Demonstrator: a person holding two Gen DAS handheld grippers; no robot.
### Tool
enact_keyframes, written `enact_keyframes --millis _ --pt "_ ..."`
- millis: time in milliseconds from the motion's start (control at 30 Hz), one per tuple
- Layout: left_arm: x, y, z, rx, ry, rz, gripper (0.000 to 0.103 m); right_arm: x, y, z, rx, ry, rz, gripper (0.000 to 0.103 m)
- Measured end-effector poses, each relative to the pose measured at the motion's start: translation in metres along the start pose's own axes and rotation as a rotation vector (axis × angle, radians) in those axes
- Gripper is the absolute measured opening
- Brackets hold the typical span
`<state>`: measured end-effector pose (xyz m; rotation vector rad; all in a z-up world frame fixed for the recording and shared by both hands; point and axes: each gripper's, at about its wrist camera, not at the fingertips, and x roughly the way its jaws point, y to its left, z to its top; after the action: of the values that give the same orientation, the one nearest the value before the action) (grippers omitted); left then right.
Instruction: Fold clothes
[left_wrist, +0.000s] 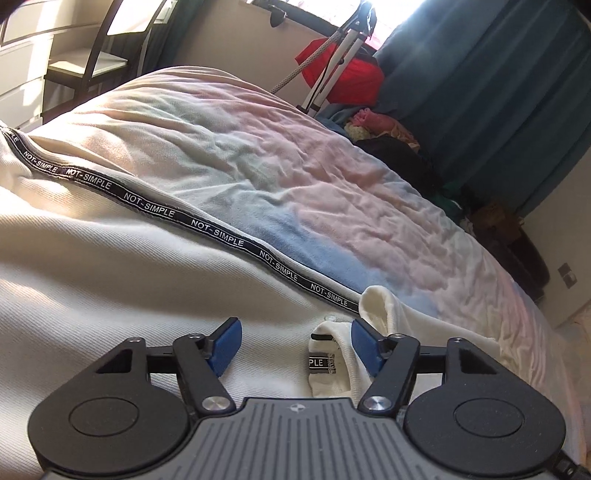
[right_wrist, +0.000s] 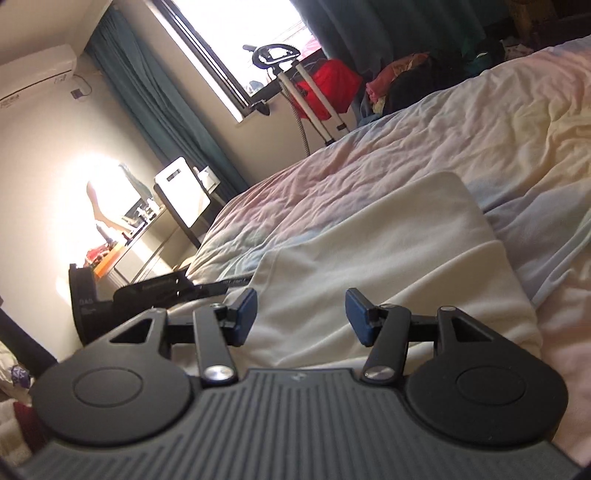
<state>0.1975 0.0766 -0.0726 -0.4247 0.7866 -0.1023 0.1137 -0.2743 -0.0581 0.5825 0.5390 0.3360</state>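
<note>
Folding barely started (a guess): cream cotton top with black lettered tape mostly flat on pastel bedsheet; left gripper spread around collar, right gripper spread, empty.

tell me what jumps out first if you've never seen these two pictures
A cream top spread across the bed, with a black ribbon reading NOT-SIMPLE running slantwise along it. The left claw stands open right over the top's collar, its blue pads apart. At the bed's far end, a red bag glows by the sunny window, beside teal curtains.
</note>
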Motion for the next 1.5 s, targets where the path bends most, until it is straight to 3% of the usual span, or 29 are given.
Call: enact_keyframes --millis 167,267,300,367,600,700,867,933,1000,1100,1200,1300,1400,1500 --pt "0.013 -0.024 -0.007 0.113 0.023 -0.021 0.057 0.001 -0.027 0.008 0.103 -0.003 -0.032 0.057" --pt "0.025 -0.034 -0.008 0.154 0.052 0.023 0.042 -0.001 -0.014 0.012 0.006 -0.025 -0.068 0.057" --pt "0.029 -0.037 -0.007 0.162 0.061 0.031 0.032 -0.001 -0.01 0.012 -0.025 -0.032 -0.077 0.057" --pt "0.033 -0.041 -0.005 0.178 0.063 0.04 0.027 0.002 -0.004 0.011 -0.074 -0.036 -0.093 0.057" --pt "0.018 -0.065 0.021 0.289 -0.08 0.089 0.02 0.013 -0.016 0.011 -0.03 -0.008 -0.106 0.057" --pt "0.019 -0.076 0.027 0.351 -0.141 0.113 0.02 0.014 -0.018 0.011 -0.012 -0.008 -0.105 0.057" --pt "0.035 -0.067 0.018 0.344 -0.056 0.145 0.025 0.018 -0.015 0.01 -0.027 0.002 -0.103 0.056" --pt "0.028 -0.055 0.016 0.303 -0.06 0.151 0.046 0.019 -0.013 0.008 -0.032 0.008 -0.101 0.057" --pt "0.011 -0.042 0.016 0.248 -0.069 0.143 0.052 0.018 -0.012 0.007 -0.03 0.009 -0.099 0.057" --pt "-0.026 -0.028 0.015 0.203 -0.114 0.096 0.054 0.017 -0.011 0.008 -0.025 0.004 -0.097 0.057" --pt "-0.07 -0.029 0.008 0.225 -0.19 0.073 0.065 0.015 -0.011 0.009 -0.02 -0.003 -0.113 0.056" --pt "-0.096 -0.03 -0.007 0.175 -0.192 -0.036 0.065 0.015 -0.013 0.009 0.0 0.0 -0.114 0.056" --pt "-0.102 -0.037 -0.029 0.183 -0.183 -0.108 0.065 0.016 -0.015 0.007 0.005 0.015 -0.113 0.056" --pt "-0.089 -0.047 -0.05 0.273 -0.161 -0.125 0.064 0.017 -0.015 0.004 -0.002 0.033 -0.121 0.057"
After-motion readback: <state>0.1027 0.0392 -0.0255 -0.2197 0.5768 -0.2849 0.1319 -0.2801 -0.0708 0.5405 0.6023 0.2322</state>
